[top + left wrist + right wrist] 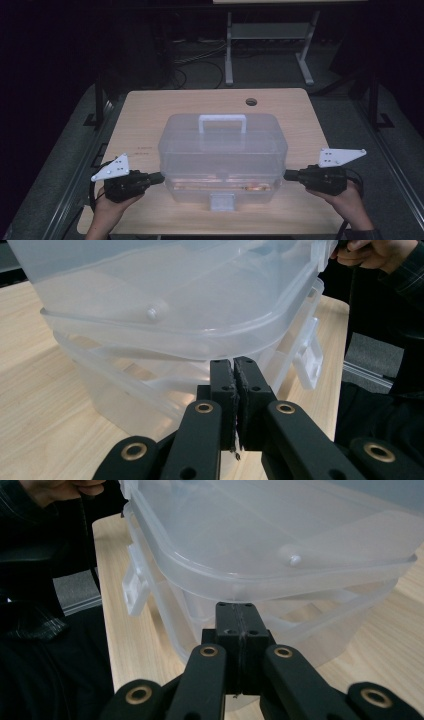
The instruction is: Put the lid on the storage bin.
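On the wooden table [150, 107], clear lidded box [222, 145], contents blurred; both grippers' fingers closed, empty.

We cannot make out the reddish contents [220, 183] through the storage box's [222, 150] cloudy wall. Both gripper views cut off its lid [165, 285] at the top edge.

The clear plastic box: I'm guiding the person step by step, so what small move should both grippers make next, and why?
Probably lift both together, gently. The left gripper and right gripper have shut jaws tucked at opposite ends of the clear plastic box, just below the protruding rim of its upper section. Raising them evenly should keep that section level as it comes up.
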`<state>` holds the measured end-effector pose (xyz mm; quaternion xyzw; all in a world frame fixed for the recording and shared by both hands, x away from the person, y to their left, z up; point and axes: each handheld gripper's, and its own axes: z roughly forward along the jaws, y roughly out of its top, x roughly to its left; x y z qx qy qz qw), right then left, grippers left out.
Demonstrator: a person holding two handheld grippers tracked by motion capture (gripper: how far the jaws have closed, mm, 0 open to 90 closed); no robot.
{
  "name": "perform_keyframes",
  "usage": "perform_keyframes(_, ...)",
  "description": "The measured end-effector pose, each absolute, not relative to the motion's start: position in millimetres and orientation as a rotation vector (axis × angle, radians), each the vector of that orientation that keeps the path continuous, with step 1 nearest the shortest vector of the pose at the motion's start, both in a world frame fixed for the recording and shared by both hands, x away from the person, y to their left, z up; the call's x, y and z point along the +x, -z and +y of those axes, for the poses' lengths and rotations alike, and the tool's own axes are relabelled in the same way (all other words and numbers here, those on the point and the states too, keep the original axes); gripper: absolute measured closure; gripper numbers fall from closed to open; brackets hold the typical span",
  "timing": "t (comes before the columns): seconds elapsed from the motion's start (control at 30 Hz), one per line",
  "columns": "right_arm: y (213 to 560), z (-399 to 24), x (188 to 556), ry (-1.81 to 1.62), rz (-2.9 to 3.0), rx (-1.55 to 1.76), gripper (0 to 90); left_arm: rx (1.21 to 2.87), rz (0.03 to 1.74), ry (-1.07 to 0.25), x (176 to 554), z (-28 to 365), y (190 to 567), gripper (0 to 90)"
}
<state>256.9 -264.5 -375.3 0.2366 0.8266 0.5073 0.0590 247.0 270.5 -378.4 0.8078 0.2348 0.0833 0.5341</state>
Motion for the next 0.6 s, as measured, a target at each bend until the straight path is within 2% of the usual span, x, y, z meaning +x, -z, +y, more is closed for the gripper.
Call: perform_keyframes(0.6, 393.0, -261.6, 246.3, -1.466, 2.553, 0.732, 89.8, 1.995, 0.587, -0.202, 236.3, 269.0, 394.1, 87.2)
